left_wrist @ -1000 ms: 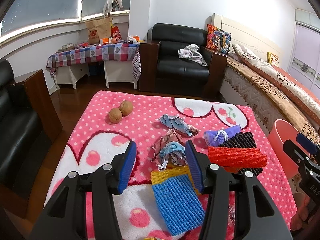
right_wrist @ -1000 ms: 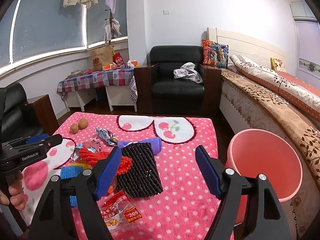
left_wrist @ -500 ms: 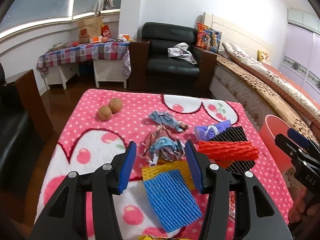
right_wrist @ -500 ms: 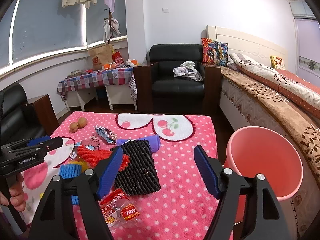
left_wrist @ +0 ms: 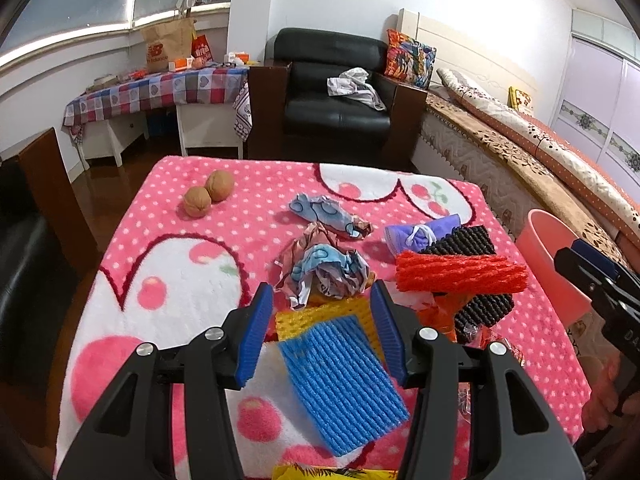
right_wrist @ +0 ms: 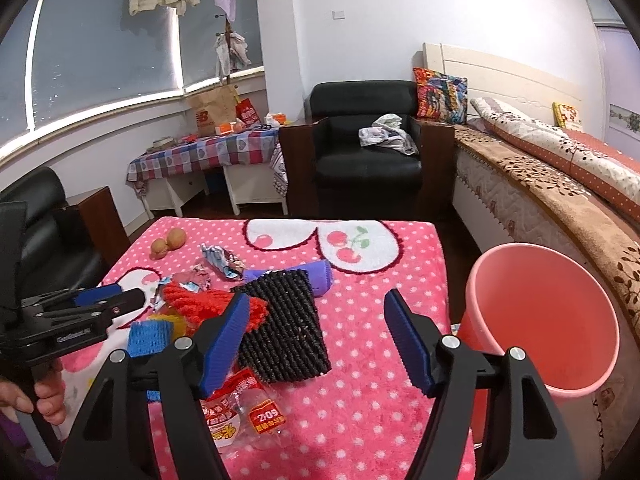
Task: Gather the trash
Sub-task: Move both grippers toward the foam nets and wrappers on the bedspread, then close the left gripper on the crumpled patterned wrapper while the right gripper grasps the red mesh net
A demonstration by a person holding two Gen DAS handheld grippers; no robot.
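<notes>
Trash lies on the pink polka-dot blanket (left_wrist: 160,240): a blue foam net (left_wrist: 344,380) on a yellow one (left_wrist: 320,316), a red net (left_wrist: 460,276), a black net (right_wrist: 284,320), crumpled wrappers (left_wrist: 324,268) and a printed snack wrapper (right_wrist: 240,412). My left gripper (left_wrist: 321,300) hovers open over the blue and yellow nets, touching neither. My right gripper (right_wrist: 318,300) hangs above the black net's right edge. Its jaws are closing slightly, with nothing pressed between them. The pink bin (right_wrist: 540,316) stands beside the table at the right.
Two walnuts (left_wrist: 208,194) sit at the far left of the blanket, and a purple cloth (left_wrist: 424,232) lies behind the black net. A black armchair (right_wrist: 364,156), a checked side table (right_wrist: 200,156) and a long sofa (right_wrist: 560,184) surround the table.
The left gripper has tipped a little further down, so the blue and yellow nets now lie between its fingers. The right gripper's jaws have narrowed slightly. The trash has not moved.
</notes>
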